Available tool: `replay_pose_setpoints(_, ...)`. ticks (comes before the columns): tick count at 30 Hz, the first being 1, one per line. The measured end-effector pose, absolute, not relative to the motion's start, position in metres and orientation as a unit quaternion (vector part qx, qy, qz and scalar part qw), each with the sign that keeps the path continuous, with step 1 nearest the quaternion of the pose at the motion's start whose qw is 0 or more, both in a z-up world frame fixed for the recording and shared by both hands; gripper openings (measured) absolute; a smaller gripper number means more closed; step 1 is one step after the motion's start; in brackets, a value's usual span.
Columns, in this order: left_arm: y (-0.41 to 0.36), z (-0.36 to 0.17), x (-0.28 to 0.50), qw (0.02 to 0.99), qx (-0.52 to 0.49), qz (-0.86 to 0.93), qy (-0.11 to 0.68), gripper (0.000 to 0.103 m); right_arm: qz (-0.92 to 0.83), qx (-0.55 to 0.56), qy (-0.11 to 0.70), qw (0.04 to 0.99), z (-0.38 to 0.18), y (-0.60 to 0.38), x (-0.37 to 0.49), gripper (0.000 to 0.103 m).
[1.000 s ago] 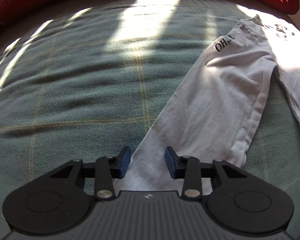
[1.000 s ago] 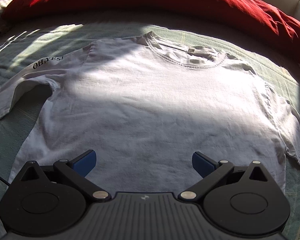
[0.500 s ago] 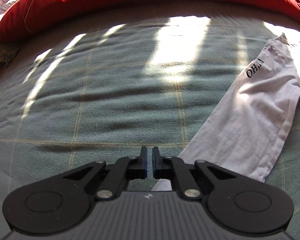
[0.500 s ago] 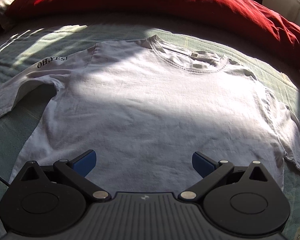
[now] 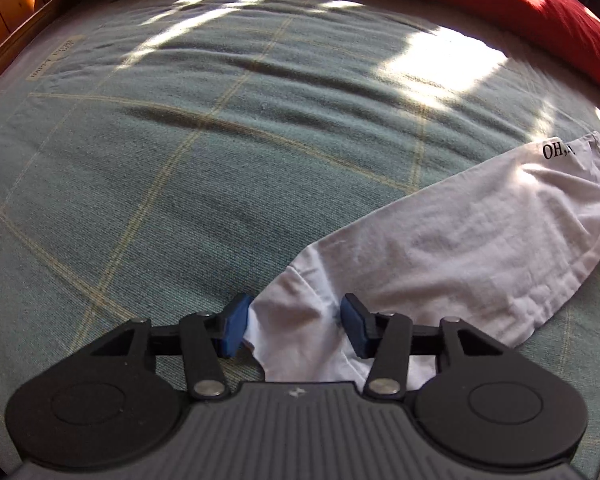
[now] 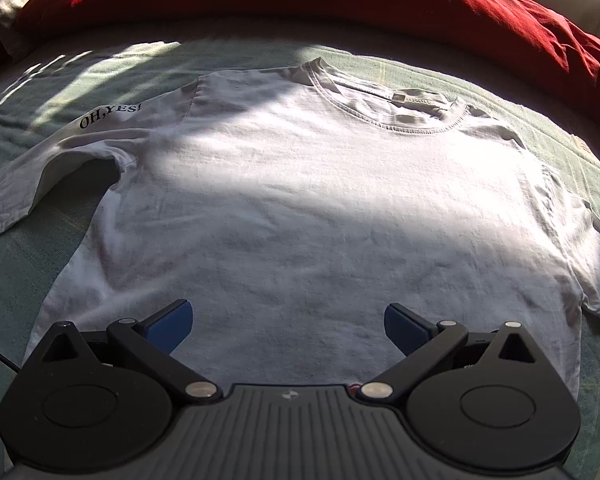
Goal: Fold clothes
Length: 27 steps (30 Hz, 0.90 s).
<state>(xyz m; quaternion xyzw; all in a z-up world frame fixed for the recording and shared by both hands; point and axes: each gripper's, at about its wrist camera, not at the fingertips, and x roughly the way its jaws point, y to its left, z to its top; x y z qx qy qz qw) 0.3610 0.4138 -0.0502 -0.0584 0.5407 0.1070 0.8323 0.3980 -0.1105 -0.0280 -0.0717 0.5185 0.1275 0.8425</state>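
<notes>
The white T-shirt (image 6: 320, 208) lies flat on the bed (image 5: 180, 160), both tongs empty: left tongs (image 5: 290, 326) half open around the sleeve cuff (image 5: 300, 312), which may bunch, right tongs (image 6: 286, 324) wide open
</notes>
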Motion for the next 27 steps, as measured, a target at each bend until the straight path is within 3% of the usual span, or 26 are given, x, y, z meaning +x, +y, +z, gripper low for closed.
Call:
replay_pose_setpoints(1,0.413,-0.048,0.362,0.835,-0.054,0.108,0.538,0.015,0.129,-0.074,0.518,0.842,-0.027,-0.109,0.398,0.103)
replay_pose_setpoints(2,0.412,-0.045,0.363,0.837,-0.05,0.109,0.534,0.013,0.132,-0.077,0.517,0.843,-0.026,-0.108,0.398,0.103)
replay_pose_setpoints(6,0.408,-0.036,0.366,0.845,-0.032,0.112,0.522,0.013,0.136,-0.086,0.511,0.844,-0.023,-0.105,0.398,0.103)
replay_pose_setpoints(9,0.412,-0.03,0.371,0.845,-0.027,0.122,0.52,0.029,0.136,-0.084,0.511,0.845,-0.022,-0.105,0.398,0.103)
replay_pose_setpoints(15,0.405,-0.015,0.38,0.855,-0.012,0.13,0.502,0.038,0.136,-0.077,0.512,0.845,-0.022,-0.104,0.397,0.103)
replay_pose_setpoints(19,0.373,-0.017,0.388,0.876,-0.01,0.07,0.477,0.058,0.141,-0.078,0.506,0.847,-0.021,-0.098,0.401,0.103)
replay_pose_setpoints(27,0.407,-0.06,0.361,0.837,-0.096,0.132,0.523,0.057,0.162,-0.093,0.495,0.848,-0.015,-0.085,0.402,0.103)
